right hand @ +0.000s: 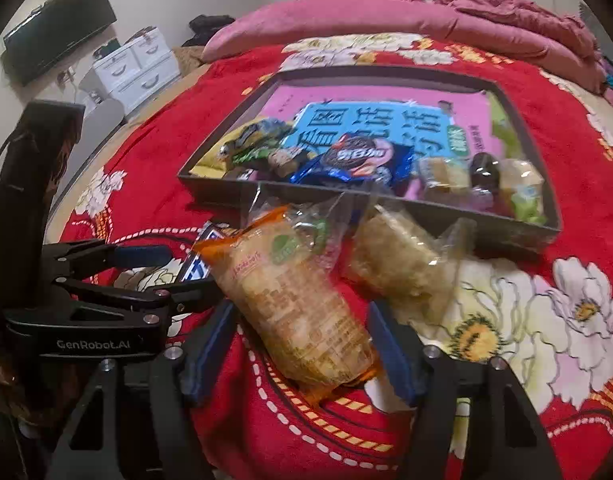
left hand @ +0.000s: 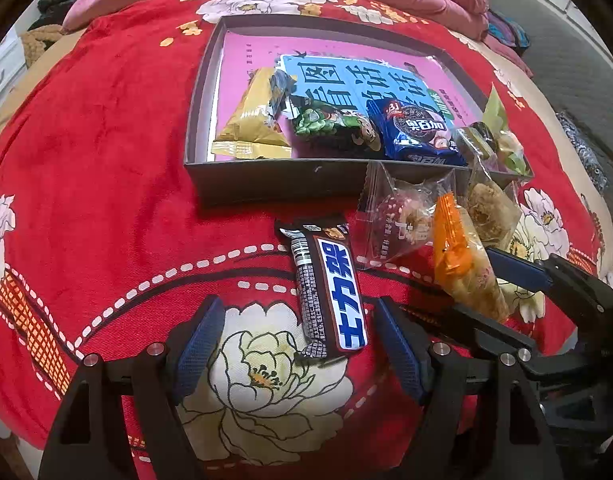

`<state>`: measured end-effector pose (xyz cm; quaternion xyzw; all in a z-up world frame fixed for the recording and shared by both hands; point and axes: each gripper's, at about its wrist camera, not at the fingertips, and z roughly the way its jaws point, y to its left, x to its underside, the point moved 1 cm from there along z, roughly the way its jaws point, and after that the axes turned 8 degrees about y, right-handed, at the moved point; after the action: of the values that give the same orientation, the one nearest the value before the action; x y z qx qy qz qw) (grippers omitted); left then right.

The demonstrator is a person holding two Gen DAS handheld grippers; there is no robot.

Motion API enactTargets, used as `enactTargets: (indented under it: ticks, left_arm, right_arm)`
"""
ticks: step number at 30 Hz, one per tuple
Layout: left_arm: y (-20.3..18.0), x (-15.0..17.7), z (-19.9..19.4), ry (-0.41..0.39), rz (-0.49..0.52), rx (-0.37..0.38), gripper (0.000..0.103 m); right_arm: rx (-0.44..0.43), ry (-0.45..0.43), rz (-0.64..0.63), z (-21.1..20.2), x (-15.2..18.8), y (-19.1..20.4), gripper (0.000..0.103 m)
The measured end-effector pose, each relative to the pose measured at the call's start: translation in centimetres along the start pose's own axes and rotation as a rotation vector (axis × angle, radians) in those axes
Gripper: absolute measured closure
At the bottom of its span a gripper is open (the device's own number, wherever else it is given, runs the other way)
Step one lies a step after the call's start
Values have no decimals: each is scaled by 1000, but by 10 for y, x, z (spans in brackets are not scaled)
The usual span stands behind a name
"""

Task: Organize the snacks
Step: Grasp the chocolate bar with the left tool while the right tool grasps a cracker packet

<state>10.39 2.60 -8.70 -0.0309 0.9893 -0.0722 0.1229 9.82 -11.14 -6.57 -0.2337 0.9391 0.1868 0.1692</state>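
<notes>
Left wrist view: the left claw (left hand: 296,344) is spread wide around the Snickers bar (left hand: 330,288) – not yet pinched. The right claw (right hand: 302,344) is likewise held apart, straddling the orange-wrapped pastry (right hand: 294,304), lined up for the snack box (right hand: 386,200) just ahead.

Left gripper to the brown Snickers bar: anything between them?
Nothing visible. The brown Snickers bar lies on the red floral blanket, its near end already between the open left gripper blue pads, untouched.
</notes>
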Motion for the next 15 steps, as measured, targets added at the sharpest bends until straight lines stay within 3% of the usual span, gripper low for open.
enactTargets:
  ticks: [5,15]
  left_arm:
    - [-1,-1,2,2,-1,-3,25]
    - [-11,0,6,-6,24,-31,29]
  right_arm:
    - [3,12,-5,5,-3,0,46]
    - [-28,-7,39,3,-4,-9,47]
